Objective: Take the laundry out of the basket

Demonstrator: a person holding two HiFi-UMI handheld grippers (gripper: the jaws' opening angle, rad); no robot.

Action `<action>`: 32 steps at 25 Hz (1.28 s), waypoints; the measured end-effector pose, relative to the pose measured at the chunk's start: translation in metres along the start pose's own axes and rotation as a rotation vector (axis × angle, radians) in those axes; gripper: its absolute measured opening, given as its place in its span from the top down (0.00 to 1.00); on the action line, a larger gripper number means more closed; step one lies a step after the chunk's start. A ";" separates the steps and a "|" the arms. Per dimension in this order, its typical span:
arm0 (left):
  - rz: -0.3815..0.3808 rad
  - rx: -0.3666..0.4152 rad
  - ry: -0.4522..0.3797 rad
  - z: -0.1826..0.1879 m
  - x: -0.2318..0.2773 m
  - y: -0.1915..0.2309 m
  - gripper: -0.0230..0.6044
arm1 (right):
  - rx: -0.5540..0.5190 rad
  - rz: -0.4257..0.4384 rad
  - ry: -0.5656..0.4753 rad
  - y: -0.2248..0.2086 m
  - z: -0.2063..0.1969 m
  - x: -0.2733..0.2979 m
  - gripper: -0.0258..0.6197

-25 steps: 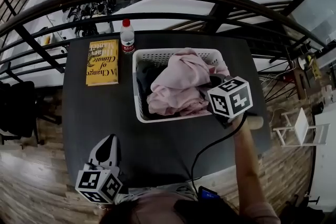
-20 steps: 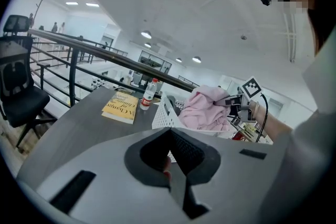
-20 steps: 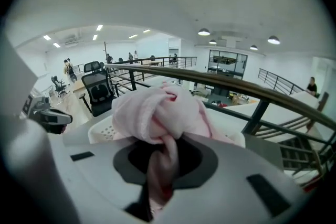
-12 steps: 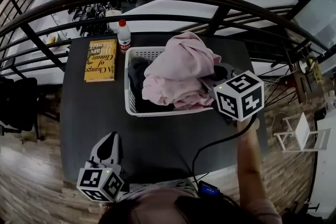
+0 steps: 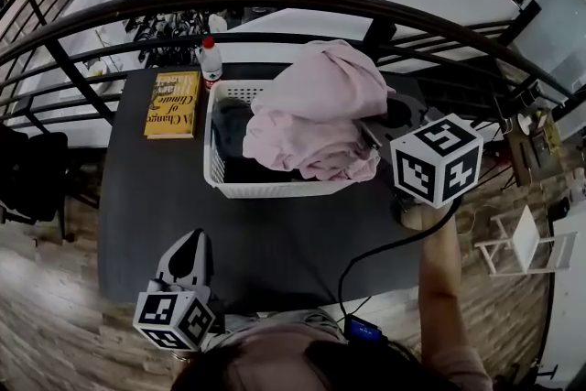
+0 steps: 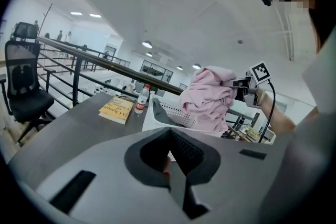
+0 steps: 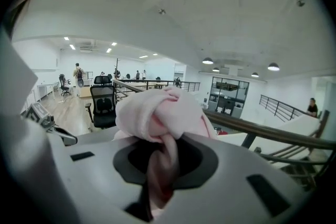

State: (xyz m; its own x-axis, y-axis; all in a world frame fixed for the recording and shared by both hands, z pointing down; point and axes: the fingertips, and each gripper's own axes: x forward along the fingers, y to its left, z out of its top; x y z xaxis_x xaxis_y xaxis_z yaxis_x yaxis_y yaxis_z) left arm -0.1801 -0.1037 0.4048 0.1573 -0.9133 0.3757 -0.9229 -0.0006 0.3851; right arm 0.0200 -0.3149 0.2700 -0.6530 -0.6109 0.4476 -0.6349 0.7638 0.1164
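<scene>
A white laundry basket (image 5: 275, 189) stands on the dark table (image 5: 146, 197). My right gripper (image 5: 374, 138) is shut on a pink garment (image 5: 320, 105) and holds it bunched above the basket's right side, its lower folds still hanging over the rim. In the right gripper view the pink cloth (image 7: 157, 118) runs down between the jaws of the right gripper (image 7: 161, 168). A dark garment (image 5: 233, 128) lies in the basket's left half. My left gripper (image 5: 192, 243) hovers over the table's near edge, shut and holding nothing; its view shows the basket (image 6: 173, 113) and the pink garment (image 6: 210, 97).
A yellow book (image 5: 172, 103) and a red-capped water bottle (image 5: 211, 61) sit at the table's far left. A curved black railing (image 5: 302, 0) runs behind the table. A black cable (image 5: 366, 266) trails from the right gripper. An office chair (image 6: 23, 81) stands at the left.
My right gripper has risen with the pink garment, pulling it up out of the basket. The left gripper stays near the table's front edge.
</scene>
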 end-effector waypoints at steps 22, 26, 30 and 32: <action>-0.081 0.052 -0.005 -0.018 -0.013 -0.059 0.97 | -0.035 -0.163 -0.137 -0.040 0.031 -0.120 0.85; -0.115 0.064 0.004 -0.018 -0.010 -0.068 0.97 | -0.028 -0.209 -0.134 -0.047 0.026 -0.139 0.85; -0.151 0.078 0.015 -0.027 -0.002 -0.103 0.97 | -0.024 -0.258 -0.112 -0.072 0.006 -0.173 0.85; -0.169 0.085 0.024 -0.030 0.002 -0.115 0.97 | -0.018 -0.281 -0.095 -0.081 -0.005 -0.185 0.85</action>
State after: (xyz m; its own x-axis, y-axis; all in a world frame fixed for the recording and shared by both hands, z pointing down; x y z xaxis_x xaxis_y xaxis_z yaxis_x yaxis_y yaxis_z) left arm -0.0635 -0.0932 0.3867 0.3201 -0.8874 0.3317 -0.9088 -0.1888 0.3720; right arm 0.1939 -0.2627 0.1821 -0.4889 -0.8151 0.3108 -0.7893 0.5650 0.2402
